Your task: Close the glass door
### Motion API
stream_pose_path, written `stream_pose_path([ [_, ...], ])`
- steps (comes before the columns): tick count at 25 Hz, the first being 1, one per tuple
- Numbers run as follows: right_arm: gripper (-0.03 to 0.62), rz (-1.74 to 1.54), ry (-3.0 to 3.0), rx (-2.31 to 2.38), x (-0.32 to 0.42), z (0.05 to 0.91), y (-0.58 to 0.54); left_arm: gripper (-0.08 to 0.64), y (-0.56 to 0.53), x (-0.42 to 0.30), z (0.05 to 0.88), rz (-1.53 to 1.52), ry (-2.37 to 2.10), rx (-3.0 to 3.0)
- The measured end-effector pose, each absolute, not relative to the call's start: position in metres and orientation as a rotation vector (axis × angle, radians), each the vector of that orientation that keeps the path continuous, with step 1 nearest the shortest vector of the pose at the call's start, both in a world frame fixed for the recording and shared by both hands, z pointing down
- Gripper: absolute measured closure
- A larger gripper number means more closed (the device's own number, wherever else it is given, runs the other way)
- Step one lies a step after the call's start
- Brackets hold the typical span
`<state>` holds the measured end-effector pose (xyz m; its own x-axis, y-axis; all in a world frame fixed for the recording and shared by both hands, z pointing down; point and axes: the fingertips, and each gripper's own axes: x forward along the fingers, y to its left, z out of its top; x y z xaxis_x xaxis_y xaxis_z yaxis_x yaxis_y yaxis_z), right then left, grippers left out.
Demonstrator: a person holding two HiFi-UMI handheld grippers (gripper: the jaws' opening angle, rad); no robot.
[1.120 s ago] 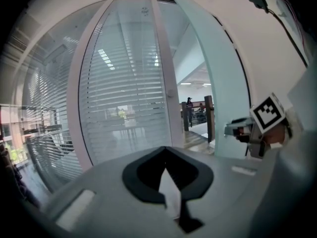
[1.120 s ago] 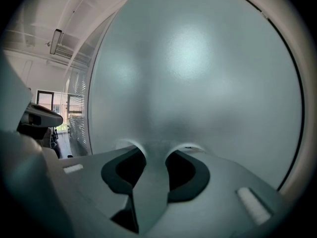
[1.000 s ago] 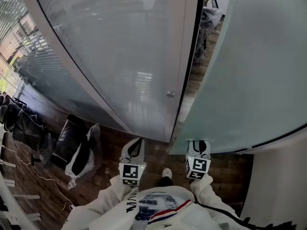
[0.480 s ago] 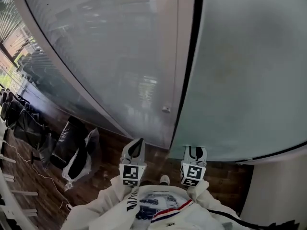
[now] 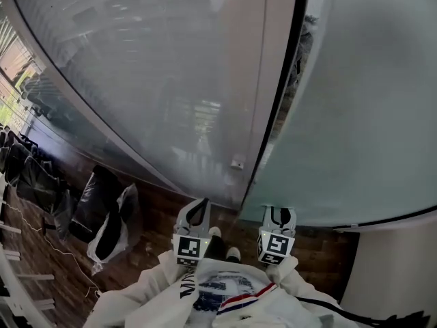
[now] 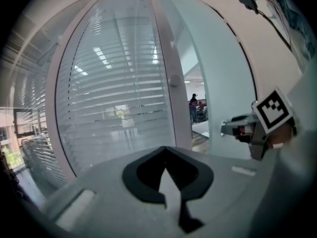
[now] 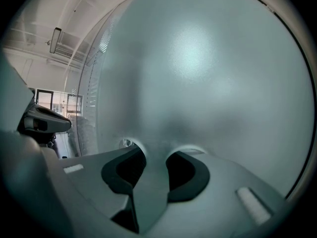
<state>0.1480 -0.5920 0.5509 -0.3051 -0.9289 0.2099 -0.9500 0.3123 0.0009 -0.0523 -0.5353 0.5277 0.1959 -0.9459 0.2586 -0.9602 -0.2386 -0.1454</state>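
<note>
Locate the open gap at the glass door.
Head view: the gap is a dark strip right of centre, between the pale frame on its left and the frosted panel on its right, above the right gripper.

The pale frosted glass door (image 5: 362, 115) is on the right, and left of it, past a slim gap, comes the clear glass wall panel with blinds (image 5: 150, 80). Black bags (image 5: 95, 214) sit on the brown wooden floor (image 5: 160, 207) further left of the door. The right gripper (image 5: 280, 212) is just in front of the door.
</note>
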Motion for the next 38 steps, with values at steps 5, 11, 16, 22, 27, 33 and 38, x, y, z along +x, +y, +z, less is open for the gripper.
stream_pose_path([
  [5,0.471,0.223,-2.372,1.749,0.145,0.555,-0.599,0.557,-0.550,-0.050,0.545,0.438,-1.807,2.403],
  [11,0.471,0.235,-2.340,1.783,0.150,0.556,-0.608,0.557,-0.570,-0.040,0.539,0.397,-1.736,2.481],
  [16,0.471,0.230,-2.319,1.807,0.151,0.558,-0.615,0.557,-0.583,-0.042,0.541,0.388,-1.702,2.505],
  [22,0.471,0.215,-2.305,1.835,0.151,0.554,-0.626,0.557,-0.594,-0.039,0.536,0.372,-1.663,2.562],
  [27,0.469,0.210,-2.294,1.853,0.151,0.556,-0.634,0.557,-0.602,-0.040,0.532,0.355,-1.653,2.565],
  [33,0.469,0.198,-2.289,1.873,0.151,0.556,-0.647,0.557,-0.609,-0.048,0.535,0.345,-1.664,2.556],
  [38,0.469,0.193,-2.286,1.879,0.151,0.554,-0.654,0.558,-0.608,-0.053,0.533,0.353,-1.658,2.548],
])
